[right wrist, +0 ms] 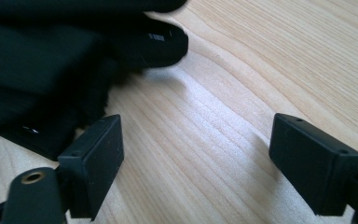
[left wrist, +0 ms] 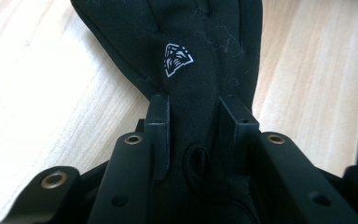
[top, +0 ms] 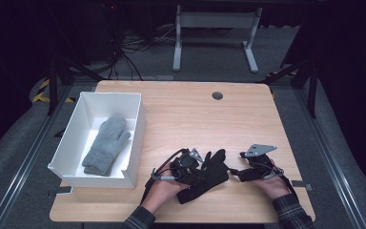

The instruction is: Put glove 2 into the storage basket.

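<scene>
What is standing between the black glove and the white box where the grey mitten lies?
Nothing visible. The black glove lies near the front of the table, pinched in the left tool. Between it and the white box, which holds the grey mitten, there is bare wooden table. The box's near wall must be cleared.

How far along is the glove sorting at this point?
Done: the grey mitten lies in the white box. In hand: the left gripper is clamped on the black glove on the table. The right gripper is open, holding nothing. Left, probably: moving the black glove to the box.
</scene>
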The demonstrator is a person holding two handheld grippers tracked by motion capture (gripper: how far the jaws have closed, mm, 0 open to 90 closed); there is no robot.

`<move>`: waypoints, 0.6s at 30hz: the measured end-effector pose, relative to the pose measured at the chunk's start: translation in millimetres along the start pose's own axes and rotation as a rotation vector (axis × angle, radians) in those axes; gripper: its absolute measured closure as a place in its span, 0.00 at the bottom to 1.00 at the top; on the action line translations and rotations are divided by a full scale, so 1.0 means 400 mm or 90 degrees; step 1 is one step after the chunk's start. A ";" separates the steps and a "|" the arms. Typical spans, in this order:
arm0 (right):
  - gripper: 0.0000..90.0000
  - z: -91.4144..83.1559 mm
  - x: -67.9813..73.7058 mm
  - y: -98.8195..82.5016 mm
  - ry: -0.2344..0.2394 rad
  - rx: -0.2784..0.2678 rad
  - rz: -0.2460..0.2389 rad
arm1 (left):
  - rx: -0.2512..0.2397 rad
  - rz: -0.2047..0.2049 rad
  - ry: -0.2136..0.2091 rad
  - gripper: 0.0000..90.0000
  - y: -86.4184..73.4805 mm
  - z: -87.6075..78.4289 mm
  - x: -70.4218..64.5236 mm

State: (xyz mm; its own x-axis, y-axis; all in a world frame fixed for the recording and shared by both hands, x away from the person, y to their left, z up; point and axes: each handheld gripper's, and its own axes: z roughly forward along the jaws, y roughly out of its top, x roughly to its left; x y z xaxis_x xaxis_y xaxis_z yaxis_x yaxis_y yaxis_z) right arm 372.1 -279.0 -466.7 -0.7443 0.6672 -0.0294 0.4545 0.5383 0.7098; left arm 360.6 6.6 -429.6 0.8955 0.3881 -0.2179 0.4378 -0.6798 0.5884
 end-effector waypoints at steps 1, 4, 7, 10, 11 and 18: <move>0.19 0.000 -0.001 -0.001 -0.001 -0.001 0.000 | -0.002 -0.001 0.000 0.77 0.001 -0.006 -0.001; 0.16 0.004 -0.001 -0.007 -0.002 -0.016 0.000 | -0.014 -0.007 0.004 0.77 0.009 -0.032 -0.006; 0.16 0.004 -0.001 -0.008 -0.001 -0.018 0.001 | -0.021 -0.014 0.007 0.77 0.014 -0.057 -0.006; 0.16 0.004 0.000 -0.008 -0.001 -0.018 0.001 | -0.026 -0.018 0.013 0.77 0.018 -0.081 0.000; 0.16 0.004 0.000 -0.008 -0.001 -0.018 0.001 | -0.027 -0.020 0.013 0.77 0.018 -0.087 0.002; 0.16 0.004 0.000 -0.008 -0.003 -0.018 0.001 | -0.033 -0.033 0.019 0.76 0.029 -0.135 0.015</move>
State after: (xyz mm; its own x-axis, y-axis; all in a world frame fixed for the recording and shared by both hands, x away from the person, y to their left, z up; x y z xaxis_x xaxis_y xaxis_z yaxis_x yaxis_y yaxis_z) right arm 371.3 -280.0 -469.9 -0.7416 0.6701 -0.0320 0.4414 0.5233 0.7289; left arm 366.5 34.7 -382.0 0.8686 0.4407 -0.2266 0.4782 -0.6252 0.6169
